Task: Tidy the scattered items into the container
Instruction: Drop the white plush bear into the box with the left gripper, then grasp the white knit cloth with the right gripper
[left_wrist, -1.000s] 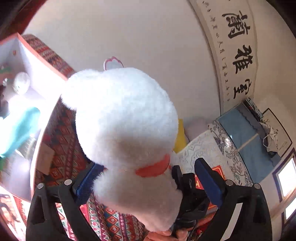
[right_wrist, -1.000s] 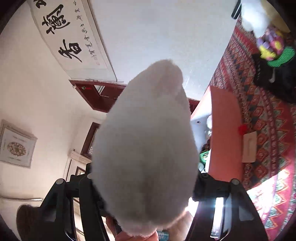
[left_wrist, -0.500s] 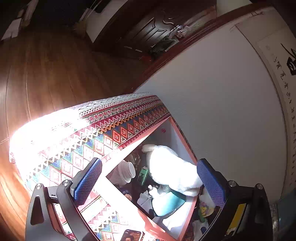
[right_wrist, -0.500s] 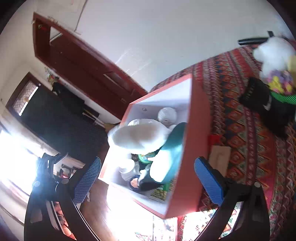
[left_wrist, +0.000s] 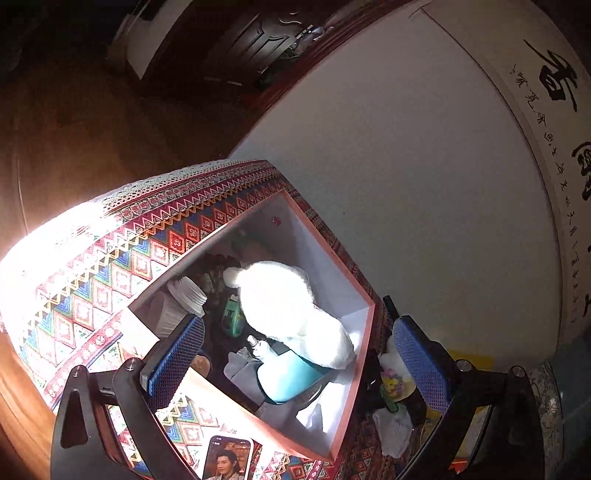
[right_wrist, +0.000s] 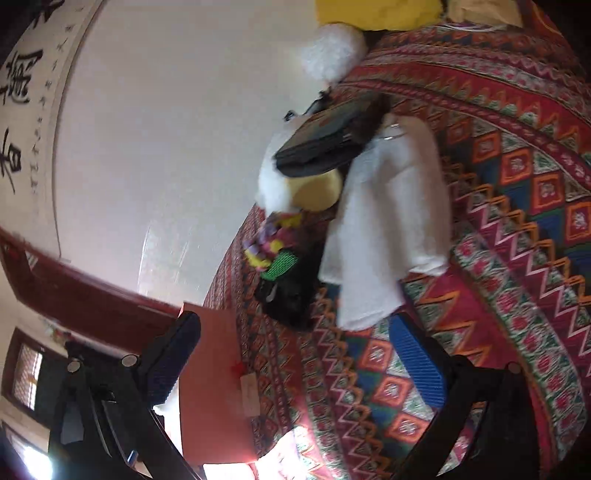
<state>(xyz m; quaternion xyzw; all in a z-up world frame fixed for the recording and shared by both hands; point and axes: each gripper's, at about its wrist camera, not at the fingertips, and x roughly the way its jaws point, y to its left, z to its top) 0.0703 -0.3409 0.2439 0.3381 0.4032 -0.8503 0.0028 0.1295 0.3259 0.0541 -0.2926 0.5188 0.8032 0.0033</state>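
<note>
left claw (left_wrist: 295, 358): wide, empty
right claw (right_wrist: 295, 354): wide, empty
box (left_wrist: 352, 280): holds plush (left_wrist: 288, 306)
cloth (right_wrist: 391, 206): on table (right_wrist: 517, 184)

Left gripper (left_wrist: 295, 354) and right gripper (right_wrist: 295, 358): both angled downward, blue-padded jaws spread wide, nothing held between them; black frames in foreground.

Patterned cloth (left_wrist: 110, 266) (table, probably): box (left_wrist: 354, 354), phone (left_wrist: 227, 458).
</note>
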